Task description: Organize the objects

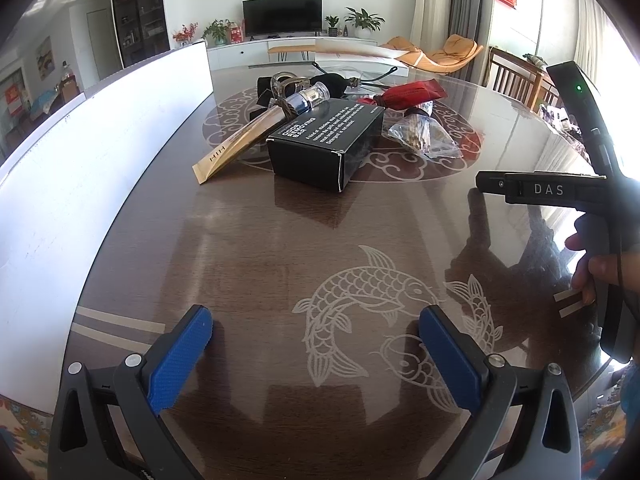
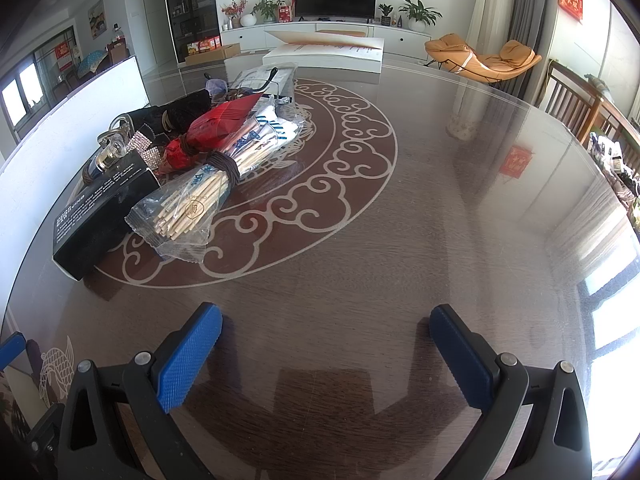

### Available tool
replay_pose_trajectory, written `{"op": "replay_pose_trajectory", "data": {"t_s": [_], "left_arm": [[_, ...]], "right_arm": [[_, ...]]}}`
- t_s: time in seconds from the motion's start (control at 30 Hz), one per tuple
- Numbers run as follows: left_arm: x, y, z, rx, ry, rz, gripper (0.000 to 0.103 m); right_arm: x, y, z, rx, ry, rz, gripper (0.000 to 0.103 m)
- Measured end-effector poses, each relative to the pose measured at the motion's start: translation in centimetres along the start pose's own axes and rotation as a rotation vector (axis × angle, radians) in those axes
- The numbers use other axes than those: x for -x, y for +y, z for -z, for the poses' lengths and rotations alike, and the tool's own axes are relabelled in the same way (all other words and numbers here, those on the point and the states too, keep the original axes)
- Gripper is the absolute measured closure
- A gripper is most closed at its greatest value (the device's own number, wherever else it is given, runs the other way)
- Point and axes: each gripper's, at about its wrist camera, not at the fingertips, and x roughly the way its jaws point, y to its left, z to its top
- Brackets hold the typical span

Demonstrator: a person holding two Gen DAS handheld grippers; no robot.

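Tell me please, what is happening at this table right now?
A person holds a two-finger gripper in each hand above a dark round table. Both the left gripper and the right gripper are open and hold nothing. The clutter to be organized sits in one pile: a black box, a clear bag of wooden sticks, a red packet and a tan pouch. Nothing has been gripped yet.

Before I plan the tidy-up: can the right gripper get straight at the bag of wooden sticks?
Probably yes. The right gripper is open and empty, with only bare table ahead. The bag of wooden sticks lies ahead to its left, its near end uncovered beside the black box.
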Motion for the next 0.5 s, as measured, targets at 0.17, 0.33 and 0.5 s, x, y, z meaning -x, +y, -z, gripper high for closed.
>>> {"op": "replay_pose_trajectory", "data": {"t_s": [0.17, 0.33, 0.5], "left_arm": [[0.2, 0.8, 0.3, 0.014, 0.002, -0.011, 0.0], [0.6, 3.1, 0.9, 0.055, -0.014, -0.042, 0.0], [0.6, 3.7, 0.9, 0.074, -0.022, -0.059, 0.0]], "right_arm": [[0.0, 0.0, 0.0, 0.0, 0.0, 0.0, 0.0], [0.0, 0.0, 0.0, 0.0, 0.0, 0.0, 0.0], [0.0, 0.0, 0.0, 0.01, 0.003, -0.007, 0.0]]}}
